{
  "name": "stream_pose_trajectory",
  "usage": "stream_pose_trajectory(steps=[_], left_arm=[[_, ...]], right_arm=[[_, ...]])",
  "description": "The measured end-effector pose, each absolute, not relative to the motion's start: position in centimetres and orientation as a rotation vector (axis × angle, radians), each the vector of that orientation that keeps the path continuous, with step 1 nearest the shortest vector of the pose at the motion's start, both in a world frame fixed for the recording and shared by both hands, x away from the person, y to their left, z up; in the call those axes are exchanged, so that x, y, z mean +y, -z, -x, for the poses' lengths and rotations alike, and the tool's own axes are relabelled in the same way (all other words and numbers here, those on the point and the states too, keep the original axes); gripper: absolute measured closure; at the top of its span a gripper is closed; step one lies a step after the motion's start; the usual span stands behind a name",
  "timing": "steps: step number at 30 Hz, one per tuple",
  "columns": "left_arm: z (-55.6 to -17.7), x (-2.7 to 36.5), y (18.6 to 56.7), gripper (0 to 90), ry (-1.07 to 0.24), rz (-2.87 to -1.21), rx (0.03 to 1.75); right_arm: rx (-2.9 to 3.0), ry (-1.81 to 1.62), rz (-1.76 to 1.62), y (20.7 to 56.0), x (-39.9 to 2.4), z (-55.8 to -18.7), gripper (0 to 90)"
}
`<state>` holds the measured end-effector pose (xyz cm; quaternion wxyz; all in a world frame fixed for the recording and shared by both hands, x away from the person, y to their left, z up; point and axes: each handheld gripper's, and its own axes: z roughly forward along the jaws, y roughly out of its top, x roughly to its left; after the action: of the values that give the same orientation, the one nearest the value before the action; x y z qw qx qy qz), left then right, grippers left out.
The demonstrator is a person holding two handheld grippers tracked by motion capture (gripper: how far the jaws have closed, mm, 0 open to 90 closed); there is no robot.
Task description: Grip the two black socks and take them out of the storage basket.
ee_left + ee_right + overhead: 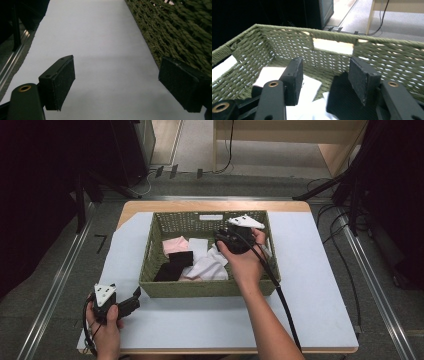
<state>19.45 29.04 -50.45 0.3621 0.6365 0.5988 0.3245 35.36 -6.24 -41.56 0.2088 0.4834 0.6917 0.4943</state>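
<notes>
- Right now a green woven basket (pixel 157 285) is seen in the middle of a table (pixel 310 270) that is covered by a pale sheet.
- Folded cloths are kept inside the basket: a pink cloth (pixel 175 244), a black cloth (pixel 175 265) and white cloths (pixel 207 267).
- The pink cloth is placed near the back left of the basket, the black cloth just in front of it, and the white cloths beside them toward the middle.
- The right gripper (pixel 225 240) is held by the right hand (pixel 245 257) inside the basket, over the cloths at its right side.
- In the right gripper view, the right gripper (pixel 325 77) is seen with its jaws apart and nothing is held between them; a white cloth (pixel 272 75) and a dark cloth (pixel 342 100) are seen below, with the basket's back wall (pixel 387 57) behind.
- The left gripper (pixel 131 304) is held by the left hand (pixel 106 327) over the table's front left corner, just outside the basket's front wall.
- In the left gripper view, the left gripper (pixel 117 82) is seen with its jaws wide apart and empty above the pale sheet (pixel 100 50), with the basket's outer wall (pixel 175 32) close by its right jaw.
</notes>
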Motion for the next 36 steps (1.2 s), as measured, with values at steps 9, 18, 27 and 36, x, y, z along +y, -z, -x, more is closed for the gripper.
stream_pose_trajectory(steps=[9,18,27,36], left_arm=[[-19.6,29.2,50.5,15.0,-0.812,-1.635,1.542],[-19.7,29.3,50.5,14.9,-0.8,-1.637,1.559],[-19.8,29.2,50.5,14.9,-0.798,-1.648,1.559],[-19.8,29.2,50.5,14.9,-0.796,-1.65,1.556]], right_arm=[[1.981,-1.346,-1.331,42.4,-4.7,-35.5,49.6],[2.03,-1.357,-1.337,42.3,-3.2,-35.5,52.3],[2.169,-1.344,-1.347,42.7,-0.1,-35.3,57.0],[2.337,-1.239,-1.343,43.5,2.9,-35.7,58.3]])
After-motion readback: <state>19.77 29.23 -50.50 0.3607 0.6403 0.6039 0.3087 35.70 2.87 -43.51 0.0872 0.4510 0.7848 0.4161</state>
